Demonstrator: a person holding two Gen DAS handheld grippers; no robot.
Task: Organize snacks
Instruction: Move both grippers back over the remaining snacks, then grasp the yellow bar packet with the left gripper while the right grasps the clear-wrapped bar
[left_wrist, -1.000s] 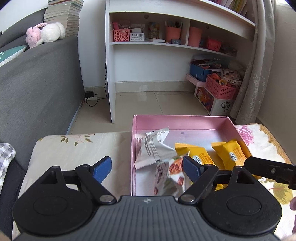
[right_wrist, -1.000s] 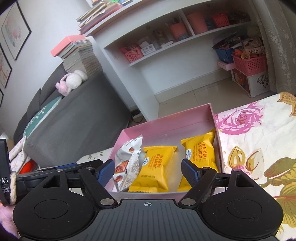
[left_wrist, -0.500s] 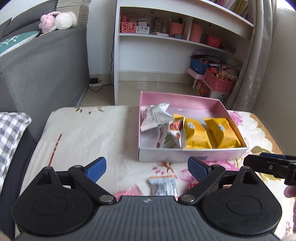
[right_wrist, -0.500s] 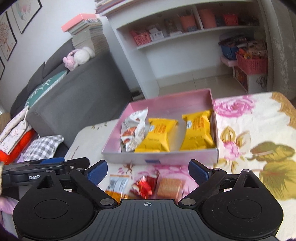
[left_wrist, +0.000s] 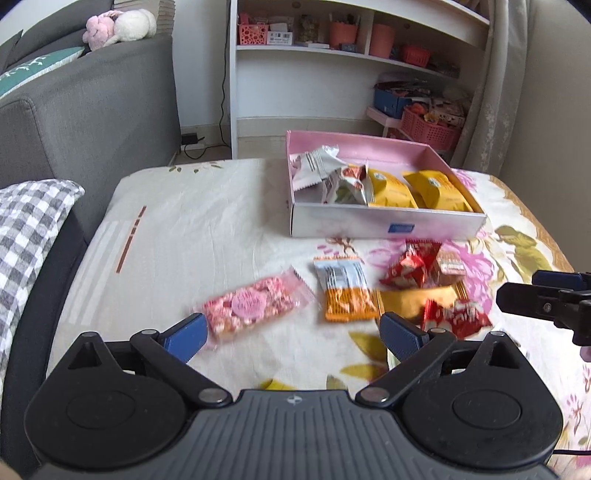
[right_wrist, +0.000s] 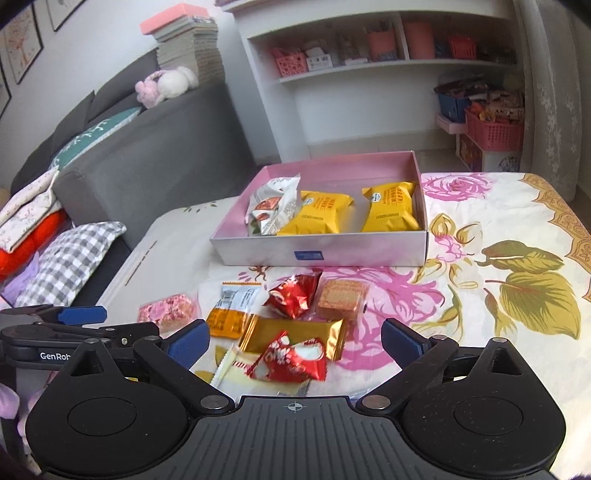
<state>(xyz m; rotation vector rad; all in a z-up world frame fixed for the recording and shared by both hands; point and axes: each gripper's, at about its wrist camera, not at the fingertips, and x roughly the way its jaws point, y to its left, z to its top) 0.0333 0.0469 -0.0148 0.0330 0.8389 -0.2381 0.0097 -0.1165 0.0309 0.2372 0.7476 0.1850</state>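
Snacks (right_wrist: 291, 339) lie below both wide-open, empty hand-held grippers, left (left_wrist: 291, 334) and right (right_wrist: 293, 338).

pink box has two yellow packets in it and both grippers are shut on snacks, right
Not quite. The pink box does hold two yellow packets, but both the left gripper and the right gripper are open and empty, as each wrist view shows.

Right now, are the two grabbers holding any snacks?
Left gripper: open, holding nothing.
Right gripper: open, holding nothing.
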